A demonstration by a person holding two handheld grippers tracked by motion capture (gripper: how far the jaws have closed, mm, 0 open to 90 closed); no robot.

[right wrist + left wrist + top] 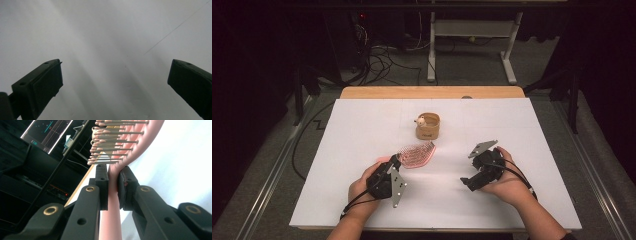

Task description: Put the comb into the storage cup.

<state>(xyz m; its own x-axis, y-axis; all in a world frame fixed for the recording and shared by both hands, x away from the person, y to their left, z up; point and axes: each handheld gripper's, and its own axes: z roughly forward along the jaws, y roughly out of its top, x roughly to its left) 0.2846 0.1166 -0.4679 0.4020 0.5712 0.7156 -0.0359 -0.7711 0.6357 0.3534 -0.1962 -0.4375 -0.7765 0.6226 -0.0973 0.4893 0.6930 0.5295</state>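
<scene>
L fingers are clamped on the thin pink handle of the hairbrush, pads pressing it from both sides right where handle widens into the head. Bristle pins stick out sideways just beyond the fingertips, so the brush is held on edge. From above, left gripper has the brush head poking out past its tips, low over the white counter, maybe resting on it; can't tell.

R fingers stand wide apart w/ nothing between them, just bare counter ahead. Right gripper sits low, well apart from the brush, tips aimed roughly toward the L side.

Further out from the L fingertips, beyond the brush head: small tan cup w/ a little white figure at its rim.

Step in hand, as I read it: brush is picked up and secured, carry phase. Cup looks like the likely target. Next move prob needs a lift + swing toward the cup, tilting the brush upright so handle or head clears the rim w/o knocking the figure. R could steady the cup.
</scene>
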